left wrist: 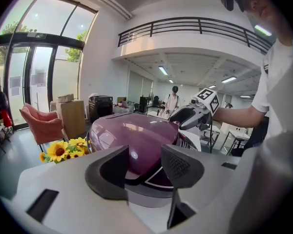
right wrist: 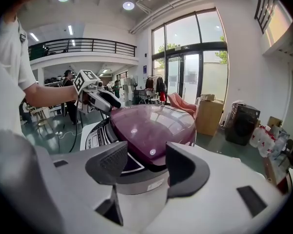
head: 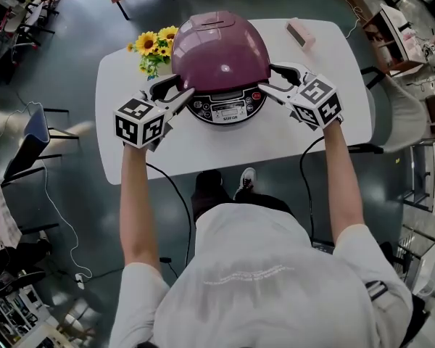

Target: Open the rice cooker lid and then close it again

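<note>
Glossy purple plastic forms the domed lid [head: 219,53] of the rice cooker [head: 225,100], which stands at the upper middle of the head view on a white counter [head: 203,151]. The lid lies down over the body, and a grey control panel [head: 227,109] faces the person. Both forearms reach straight forward, one on each side of the cooker. The left claw [head: 175,91] sits just beside the lid's left edge and the right claw [head: 271,78] just beside its right edge. Each has its jaws apart and grips nothing, with the cooker's flank showing in the gap. Only the head view shows the panel square on and a small pink box [head: 301,32] at the counter's upper right. The left gripper view alone shows the sunflowers [left wrist: 63,149] level with the lid and a pink armchair [left wrist: 41,123] by the glass doors.
</note>
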A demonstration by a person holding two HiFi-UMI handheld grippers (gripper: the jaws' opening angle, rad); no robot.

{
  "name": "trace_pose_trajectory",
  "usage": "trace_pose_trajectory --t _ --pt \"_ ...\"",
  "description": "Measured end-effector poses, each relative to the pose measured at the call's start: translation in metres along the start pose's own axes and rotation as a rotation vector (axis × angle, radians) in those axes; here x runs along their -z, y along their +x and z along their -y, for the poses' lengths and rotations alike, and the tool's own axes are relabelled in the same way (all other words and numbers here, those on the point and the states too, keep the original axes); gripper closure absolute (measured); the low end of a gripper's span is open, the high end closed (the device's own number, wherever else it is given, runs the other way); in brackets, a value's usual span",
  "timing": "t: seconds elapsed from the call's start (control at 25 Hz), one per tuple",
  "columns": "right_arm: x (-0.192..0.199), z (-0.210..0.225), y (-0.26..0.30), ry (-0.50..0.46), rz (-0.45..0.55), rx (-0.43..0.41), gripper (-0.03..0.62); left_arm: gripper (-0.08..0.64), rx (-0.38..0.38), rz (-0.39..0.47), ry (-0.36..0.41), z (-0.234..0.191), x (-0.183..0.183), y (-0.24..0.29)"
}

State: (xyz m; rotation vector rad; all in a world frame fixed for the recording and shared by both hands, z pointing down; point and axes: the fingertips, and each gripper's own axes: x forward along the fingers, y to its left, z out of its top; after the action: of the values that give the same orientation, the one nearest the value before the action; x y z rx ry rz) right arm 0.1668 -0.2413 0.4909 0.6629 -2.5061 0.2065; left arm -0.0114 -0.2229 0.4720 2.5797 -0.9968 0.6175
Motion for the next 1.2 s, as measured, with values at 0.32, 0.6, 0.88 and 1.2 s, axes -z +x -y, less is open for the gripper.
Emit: trace_pose_trajectory --t 0.32,0.6,0.88,1.2 --pt "0.010 -0.003 0.005 -0.002 -0.057 -0.015 0.334 0.341 -0.020 -0.067 0.025 0.002 0.012 0.006" --pt "0.011 0.001 0.006 0.031 -0.046 -0.006 0.360 0.347 -0.022 -0.063 0.008 0.000 0.014 0.007" --pt "0.009 0.003 0.006 0.077 -0.034 -0.022 0.360 0.390 -0.037 -0.062 0.006 -0.004 0.013 0.007" --pt "0.008 0.005 0.007 0.149 -0.014 -0.038 0.364 0.395 -0.043 -0.088 0.065 -0.001 0.014 0.010"
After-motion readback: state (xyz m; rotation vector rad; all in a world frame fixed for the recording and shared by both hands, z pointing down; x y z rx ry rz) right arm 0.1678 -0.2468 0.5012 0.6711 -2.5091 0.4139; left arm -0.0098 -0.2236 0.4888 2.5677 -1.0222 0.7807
